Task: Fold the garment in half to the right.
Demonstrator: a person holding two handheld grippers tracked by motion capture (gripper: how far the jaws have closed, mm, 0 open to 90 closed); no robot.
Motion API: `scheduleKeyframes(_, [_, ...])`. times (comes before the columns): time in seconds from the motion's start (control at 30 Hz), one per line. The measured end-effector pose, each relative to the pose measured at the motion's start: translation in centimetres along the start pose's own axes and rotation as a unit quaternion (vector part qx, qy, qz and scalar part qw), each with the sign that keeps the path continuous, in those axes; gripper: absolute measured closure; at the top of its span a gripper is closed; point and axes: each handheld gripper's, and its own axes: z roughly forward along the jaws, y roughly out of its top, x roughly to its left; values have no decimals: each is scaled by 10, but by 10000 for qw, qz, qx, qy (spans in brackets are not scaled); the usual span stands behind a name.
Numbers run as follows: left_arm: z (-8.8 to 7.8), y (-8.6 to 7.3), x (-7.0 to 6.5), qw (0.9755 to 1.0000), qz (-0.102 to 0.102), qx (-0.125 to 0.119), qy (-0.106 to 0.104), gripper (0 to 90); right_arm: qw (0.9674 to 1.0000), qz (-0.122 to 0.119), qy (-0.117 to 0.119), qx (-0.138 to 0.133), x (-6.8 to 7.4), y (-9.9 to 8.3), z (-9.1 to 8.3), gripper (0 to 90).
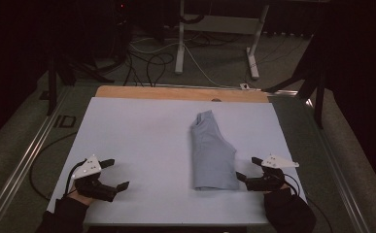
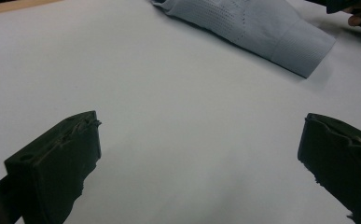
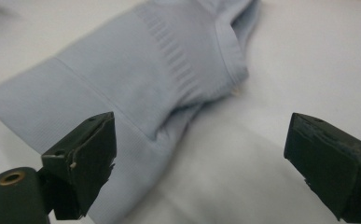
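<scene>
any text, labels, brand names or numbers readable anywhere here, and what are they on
None can be read.
The folded light blue garment shows knit ribbing and perforated patterning, no print or readable tag.
The white table cover is blank.
The left tongs and right tongs carry no readable marking; the grey plates on top show small dots, not letters.
The background is too dark to read anything.
</scene>
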Motion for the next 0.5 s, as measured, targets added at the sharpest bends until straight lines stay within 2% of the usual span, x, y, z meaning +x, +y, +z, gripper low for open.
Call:
scheduleKeyframes(0.17, [-2,0,-1,9999,58,-85,129,4,10000,19,1,25,-1,-1,3,91])
scheduleKeyframes(0.5, [1,-2,-1,9998,49,-43,190,4,10000,-36,36,24,2,-1,3,92])
